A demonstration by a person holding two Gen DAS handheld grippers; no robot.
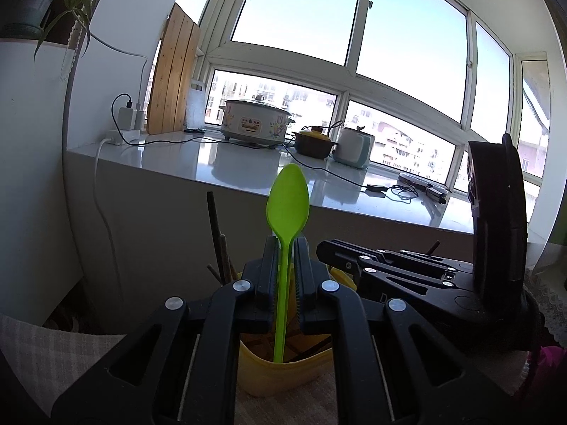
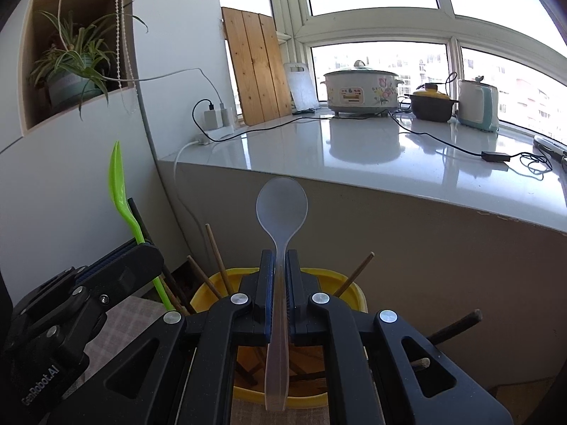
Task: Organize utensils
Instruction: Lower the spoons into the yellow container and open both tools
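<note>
Left gripper [image 1: 285,248] clamped on bright green plastic spoon [image 1: 287,200], bowl up, handle tip inside yellow plastic holder [image 1: 283,372]. Right gripper [image 2: 280,262] clamped on translucent grey plastic spoon [image 2: 281,205] above same holder. You lower both straight, dodge 5-odd wooden chopsticks [image 2: 216,258], release gently.

a home kitchen: slow cooker [image 2: 360,89] on windowside counter [image 2: 389,156].

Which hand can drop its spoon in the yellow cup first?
Probably the left: its green spoon already has its handle tip inside the yellow cup. The right's clear spoon hangs at the near rim.
</note>
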